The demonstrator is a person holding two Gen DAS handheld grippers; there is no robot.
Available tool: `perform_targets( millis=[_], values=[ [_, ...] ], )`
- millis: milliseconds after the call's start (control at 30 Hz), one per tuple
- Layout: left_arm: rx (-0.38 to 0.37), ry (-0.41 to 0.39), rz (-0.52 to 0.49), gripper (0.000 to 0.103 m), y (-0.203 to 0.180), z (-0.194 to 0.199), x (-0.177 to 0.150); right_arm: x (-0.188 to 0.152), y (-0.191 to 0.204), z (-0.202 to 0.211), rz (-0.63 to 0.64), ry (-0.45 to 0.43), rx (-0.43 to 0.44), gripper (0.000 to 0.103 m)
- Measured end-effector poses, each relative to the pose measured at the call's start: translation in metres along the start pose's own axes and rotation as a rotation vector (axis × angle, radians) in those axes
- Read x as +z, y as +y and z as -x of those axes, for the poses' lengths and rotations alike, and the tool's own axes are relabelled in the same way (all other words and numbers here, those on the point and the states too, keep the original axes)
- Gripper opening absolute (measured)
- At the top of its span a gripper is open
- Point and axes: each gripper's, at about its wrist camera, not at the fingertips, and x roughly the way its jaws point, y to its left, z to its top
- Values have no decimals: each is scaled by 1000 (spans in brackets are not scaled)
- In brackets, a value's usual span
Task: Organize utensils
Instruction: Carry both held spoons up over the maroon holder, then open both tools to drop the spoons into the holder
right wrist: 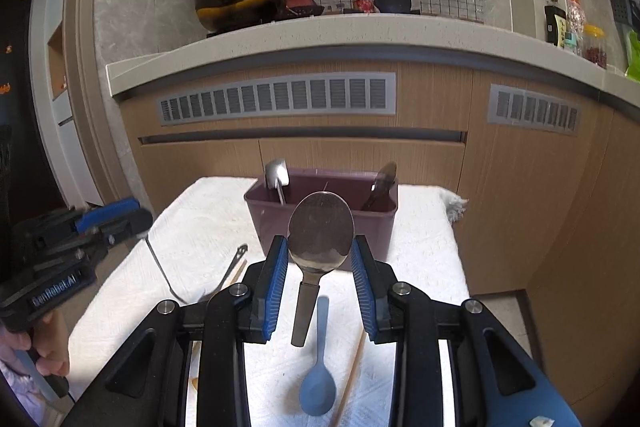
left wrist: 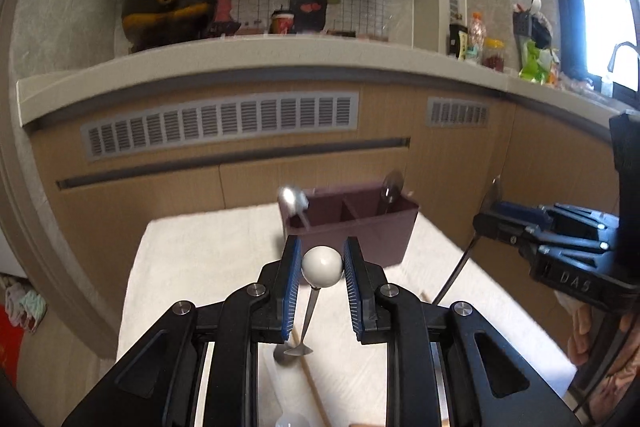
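A purple utensil caddy [left wrist: 352, 223] [right wrist: 324, 215] stands at the far end of a white towel, with a metal spoon [left wrist: 294, 201] at its left and a dark utensil [left wrist: 391, 187] at its right. My left gripper [left wrist: 321, 265] is shut on a white ball-ended utensil [left wrist: 322, 266] whose thin metal shaft hangs down over the towel. My right gripper [right wrist: 321, 253] is shut on a large metal spoon [right wrist: 321, 233], bowl up, handle hanging down, just in front of the caddy. The right gripper also shows in the left wrist view [left wrist: 496, 217].
On the towel [right wrist: 208, 227] lie a blue plastic spoon [right wrist: 318, 383], wooden chopsticks [right wrist: 352, 379] and a thin metal utensil [right wrist: 234, 267]. Wooden cabinets and a counter with pots and bottles stand behind. The left gripper shows at the left in the right wrist view [right wrist: 140, 223].
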Motion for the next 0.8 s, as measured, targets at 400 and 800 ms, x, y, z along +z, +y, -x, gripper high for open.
perform_targets(
  millis=[400, 800],
  values=[
    [-126, -158, 33, 22, 15, -27, 136, 119, -15, -2, 106, -181, -95, 30],
    [-203, -22, 131, 22, 35, -137, 124, 100, -32, -106, 75, 9, -86, 30]
  ],
)
